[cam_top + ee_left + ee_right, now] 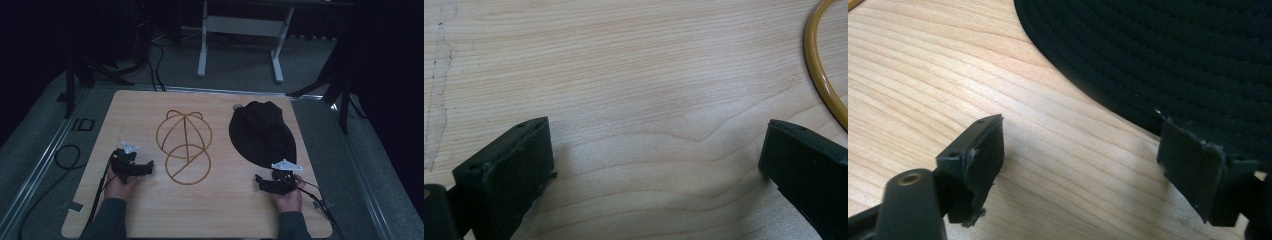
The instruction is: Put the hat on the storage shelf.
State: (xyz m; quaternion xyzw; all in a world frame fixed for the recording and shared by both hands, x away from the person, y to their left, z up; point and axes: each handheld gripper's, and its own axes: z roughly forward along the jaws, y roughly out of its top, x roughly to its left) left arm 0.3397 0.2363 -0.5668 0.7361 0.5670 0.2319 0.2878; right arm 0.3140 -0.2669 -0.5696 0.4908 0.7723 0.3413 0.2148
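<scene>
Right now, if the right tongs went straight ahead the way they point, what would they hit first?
Probably the black cap: its brim lies just ahead of the open right tongs, though the gap is hard to judge.

**Black Grippers, Dark Sleeves**

The person wore dark grey-green sleeves. Each hand carried a black gripper: the left gripper and right gripper each bore a pale grey three-cornered plate on top, with a thin black cable trailing behind. The jaws were blocky, matte black, with small screw holes and worn, scuffed pad edges.
</scene>
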